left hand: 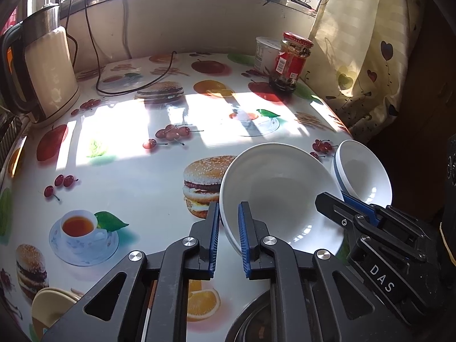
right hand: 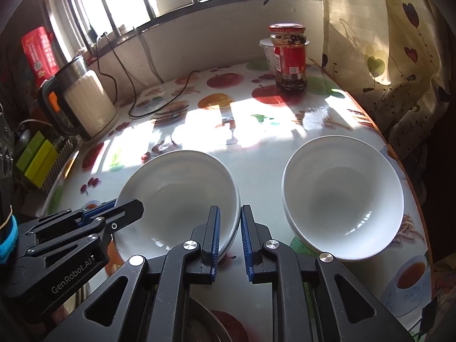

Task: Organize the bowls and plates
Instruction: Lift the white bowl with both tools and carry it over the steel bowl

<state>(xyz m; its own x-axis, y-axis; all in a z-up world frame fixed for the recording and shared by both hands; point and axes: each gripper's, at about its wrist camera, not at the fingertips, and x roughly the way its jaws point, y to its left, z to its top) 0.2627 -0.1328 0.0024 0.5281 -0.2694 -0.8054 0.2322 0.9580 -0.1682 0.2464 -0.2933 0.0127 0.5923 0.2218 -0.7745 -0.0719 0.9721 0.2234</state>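
**Both grippers clamp one bowl by its rim**

Sunlit tabletop first: a glossy cloth printed with burgers, cherries and teacups [left hand: 119,171] covers the whole surface. Nearest the cameras, the left gripper [left hand: 229,228] has its blue-padded jaws narrowed onto the near-left rim of a wide white ceramic bowl [left hand: 282,196], one finger outside the wall, one inside. And look across: the right gripper [right hand: 230,230] pinches the opposite rim of that same bowl, again with a pad on either side of the wall! No earlier view, so only the clamp itself can be called. The bowl sits tilted, near the table's front edge.

Just beside it, to the right, stands a second white bowl [right hand: 342,202], apart from the first and untouched, close to the table's right edge. At the left wrist view's bottom corner, a cream-coloured plate edge [left hand: 48,305] peeks in.

Further back on the left, a cream electric kettle with a black handle [left hand: 48,77], its black cord [left hand: 165,71] looping over the cloth. Far right, a red-lidded glass jar of dark preserve [right hand: 289,57] in front of a white tub [left hand: 265,51], then the barred window and patterned curtain [right hand: 384,42].
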